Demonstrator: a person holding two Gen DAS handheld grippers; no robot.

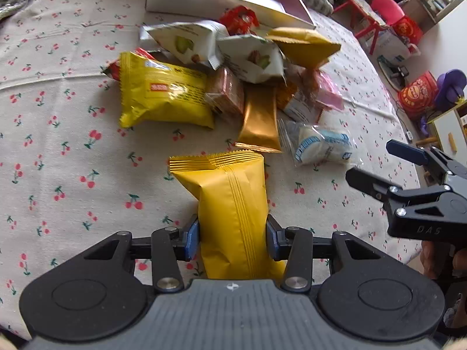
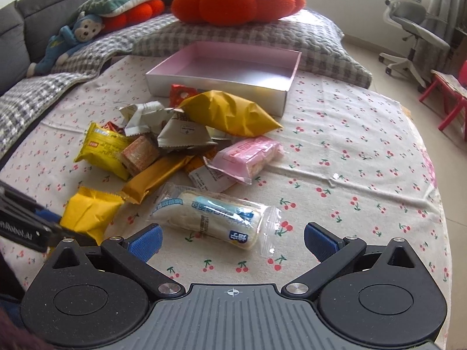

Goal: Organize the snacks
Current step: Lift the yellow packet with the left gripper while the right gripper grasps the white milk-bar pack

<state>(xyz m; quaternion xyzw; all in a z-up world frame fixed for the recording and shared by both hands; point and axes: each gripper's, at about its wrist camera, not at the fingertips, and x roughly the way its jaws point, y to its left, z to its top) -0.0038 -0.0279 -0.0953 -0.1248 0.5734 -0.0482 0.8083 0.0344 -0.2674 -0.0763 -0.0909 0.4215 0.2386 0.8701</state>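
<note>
Left tongs [image 1: 232, 233] angled steeply down, pads clamped — right tongs [image 2: 232, 240] spread wide, seemingly hovering.

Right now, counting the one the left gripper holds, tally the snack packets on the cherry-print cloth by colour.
Yellow or gold foil packets: 4, one in the left gripper
White nut-picture packets: 2
Red packets: 2
Pink packet: 1
Clear-wrapped brown cake: 1
Clear-wrapped white bread roll: 1
Orange-and-white packet: 1
Total: 12 visible; the pile may hide more.
</note>
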